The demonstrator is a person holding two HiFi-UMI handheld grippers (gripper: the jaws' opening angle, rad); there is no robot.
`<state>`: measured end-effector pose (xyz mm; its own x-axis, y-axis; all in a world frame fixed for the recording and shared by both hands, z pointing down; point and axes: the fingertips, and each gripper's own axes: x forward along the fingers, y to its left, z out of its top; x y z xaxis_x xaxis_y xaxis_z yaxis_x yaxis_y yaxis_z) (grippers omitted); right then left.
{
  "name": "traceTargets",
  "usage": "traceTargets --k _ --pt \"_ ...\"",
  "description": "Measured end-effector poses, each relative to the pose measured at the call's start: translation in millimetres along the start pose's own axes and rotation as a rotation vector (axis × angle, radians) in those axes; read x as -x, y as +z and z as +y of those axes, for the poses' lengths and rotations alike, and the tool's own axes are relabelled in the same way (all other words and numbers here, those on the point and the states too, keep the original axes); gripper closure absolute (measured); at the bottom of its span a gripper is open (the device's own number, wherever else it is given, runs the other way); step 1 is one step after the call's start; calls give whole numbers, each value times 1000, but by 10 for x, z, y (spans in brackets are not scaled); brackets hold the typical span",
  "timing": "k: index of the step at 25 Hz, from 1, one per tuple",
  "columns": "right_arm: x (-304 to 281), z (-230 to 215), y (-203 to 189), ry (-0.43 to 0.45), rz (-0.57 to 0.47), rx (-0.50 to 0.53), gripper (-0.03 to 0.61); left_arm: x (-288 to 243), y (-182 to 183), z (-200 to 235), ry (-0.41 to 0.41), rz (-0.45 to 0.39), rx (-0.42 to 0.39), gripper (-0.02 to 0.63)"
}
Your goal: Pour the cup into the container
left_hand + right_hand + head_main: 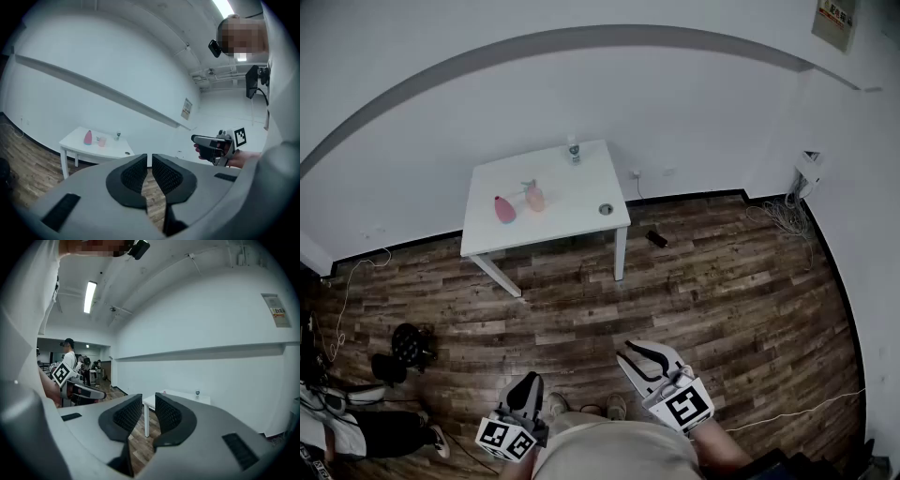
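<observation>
The ribbed black pads (pixel 136 174) of the left gripper (pixel 149 161) stand all but together, a thin slit between them and nothing in it. The right gripper (pixel 148 401) is the same: its pads (pixel 124 416) are drawn in close, a narrow strip of floor showing through the gap, and they hold nothing. Both grippers are held low in front of the person, side by side and apart from each other, pointing a little below level across the room.

Ahead of them lies the dark wood-plank floor (pixel 675 291), and well beyond it a single white table (pixel 572 187) stands against the white wall. Neither gripper is anywhere near it.

Four things stand on the table. A pale orange cup (pixel 535 198) is upright near the middle. Just beside it on the left, apart from it, is a pink bottle-shaped container (pixel 504 210), also upright. A small clear jar (pixel 573 150) with a dark top stands at the back edge, and one small round ring (pixel 605 209), perhaps a lid or a shallow dish, lies near the front right corner. From this far off, what the cup, the container or the jar hold cannot be made out.

On the floor to the right of the table lies one small black object (pixel 656 238).
</observation>
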<state>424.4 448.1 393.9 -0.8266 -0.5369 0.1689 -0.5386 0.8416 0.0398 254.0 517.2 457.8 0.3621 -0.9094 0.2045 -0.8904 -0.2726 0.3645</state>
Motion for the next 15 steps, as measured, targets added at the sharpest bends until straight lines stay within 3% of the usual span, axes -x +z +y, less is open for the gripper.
traceTargets --k 15 --pt "132 11 -13 4 -34 -26 489 37 -72 -103 11 1 -4 589"
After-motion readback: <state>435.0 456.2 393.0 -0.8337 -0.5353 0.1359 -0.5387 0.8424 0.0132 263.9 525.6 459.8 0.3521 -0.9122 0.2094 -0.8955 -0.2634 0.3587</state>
